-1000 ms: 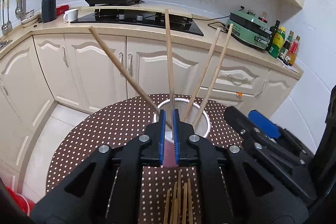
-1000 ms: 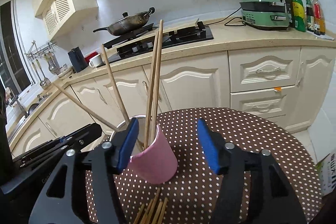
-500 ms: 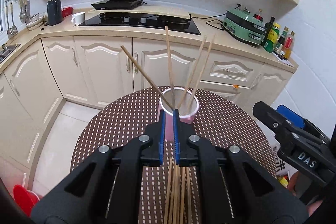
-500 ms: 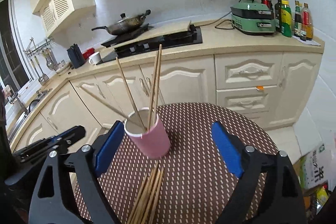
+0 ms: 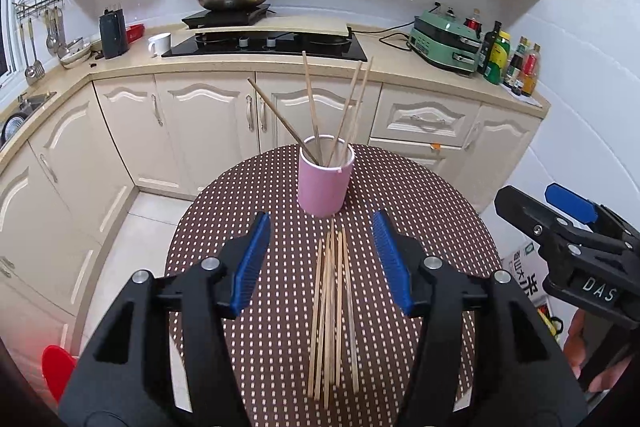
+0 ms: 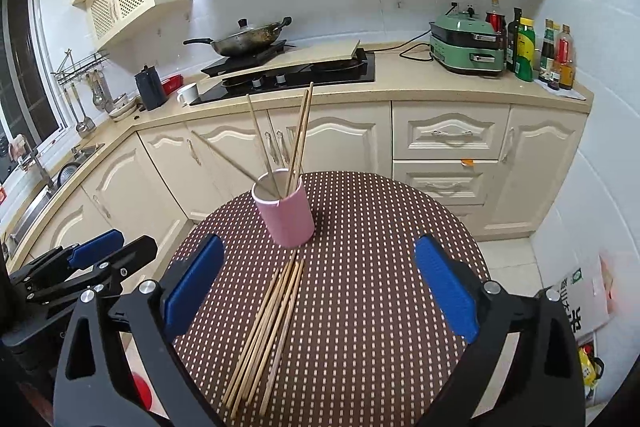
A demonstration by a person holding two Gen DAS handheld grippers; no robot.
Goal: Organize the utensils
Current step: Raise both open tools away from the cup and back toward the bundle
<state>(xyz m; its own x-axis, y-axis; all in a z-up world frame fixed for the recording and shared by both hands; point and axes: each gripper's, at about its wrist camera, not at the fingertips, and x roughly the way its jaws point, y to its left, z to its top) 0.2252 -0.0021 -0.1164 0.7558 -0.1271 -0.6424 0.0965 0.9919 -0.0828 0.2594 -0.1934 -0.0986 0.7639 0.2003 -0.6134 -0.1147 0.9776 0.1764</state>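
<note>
My left tongs [image 5: 320, 259] and right tongs [image 6: 316, 291] gape empty; only the left view catches my fingers [image 5: 578, 343].

Black gripper [image 5: 322, 261], blue pads [image 5: 252, 263]

Bright even indoor light, soft shadows, sharp focus, strong fisheye bending, dark vignetted corners

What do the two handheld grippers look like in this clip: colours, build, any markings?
Both match: the left gripper and right gripper have black angular plastic frames with triangular cut-outs, silver bolts at the pivots and blue ribbed pads. The right one carries white "DAS" lettering. No cables or sleeves show.
</note>
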